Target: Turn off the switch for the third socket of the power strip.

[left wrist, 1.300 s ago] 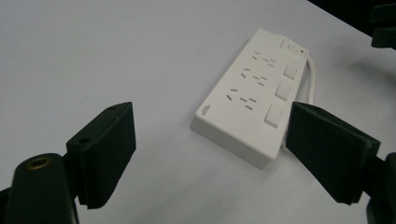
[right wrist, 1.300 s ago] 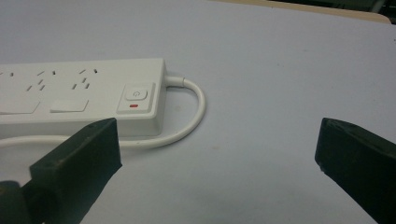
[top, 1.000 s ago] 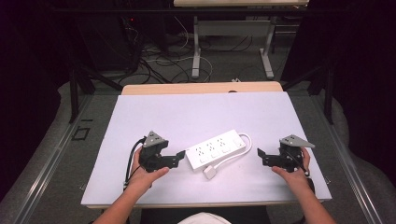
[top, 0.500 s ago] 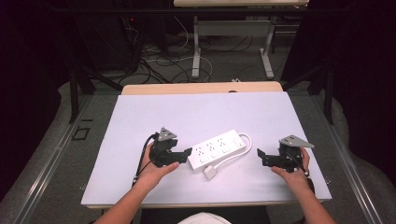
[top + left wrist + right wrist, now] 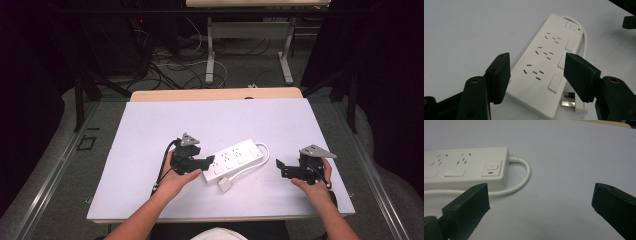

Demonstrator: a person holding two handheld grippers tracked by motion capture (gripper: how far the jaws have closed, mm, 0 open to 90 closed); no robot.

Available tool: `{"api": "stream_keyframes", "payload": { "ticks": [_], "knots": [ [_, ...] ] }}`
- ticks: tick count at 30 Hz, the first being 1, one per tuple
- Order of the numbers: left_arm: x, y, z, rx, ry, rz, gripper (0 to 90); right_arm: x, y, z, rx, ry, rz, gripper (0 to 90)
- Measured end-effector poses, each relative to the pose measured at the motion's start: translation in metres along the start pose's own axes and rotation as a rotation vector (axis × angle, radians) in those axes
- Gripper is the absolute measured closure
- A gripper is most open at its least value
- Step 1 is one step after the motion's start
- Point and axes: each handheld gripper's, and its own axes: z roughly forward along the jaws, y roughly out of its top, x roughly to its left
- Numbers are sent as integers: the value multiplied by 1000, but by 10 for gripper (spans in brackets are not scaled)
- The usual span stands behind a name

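Observation:
A white power strip [image 5: 235, 157] lies flat on the white table top, its cable [image 5: 261, 159] looping back to a plug [image 5: 225, 184] at its near side. My left gripper [image 5: 207, 161] is at the strip's left end. In the left gripper view the jaws stand on either side of that end of the strip [image 5: 546, 55], and my left gripper [image 5: 536, 68] is open, its pads apart from the strip's sides. Its jaws have just been closing. My right gripper [image 5: 280, 168] rests to the right of the strip, open wide with nothing between its jaws [image 5: 540, 195].
The switch with its red mark [image 5: 491, 167] sits at the strip's right end, where the cable [image 5: 524, 175] comes out. The plug [image 5: 570, 98] lies by the left gripper's right jaw. The table's bare surface [image 5: 150, 130] stretches to the left and back. Desk legs and cables stand on the floor behind.
My left gripper has moved to the right up to the power strip's left end, and its jaws have narrowed. The right gripper and the strip have stayed where they were.

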Motion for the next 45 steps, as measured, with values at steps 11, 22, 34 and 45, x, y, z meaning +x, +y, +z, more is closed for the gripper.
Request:
{"api": "stream_keyframes", "payload": {
  "ticks": [11,22,34,45],
  "knots": [
    [-7,6,13,19,-22,7,388,0,0,1,-1,4,-4,9],
    [-14,4,28,53,-22,2,427,-1,0,0,3,2,-2,10],
    [-16,2,39,144,-62,-16,545,-1,0,1,4,2,-10,11],
    [-15,0,44,217,-63,-65,698,-1,-1,1,8,5,-11,13]
  ]
}}
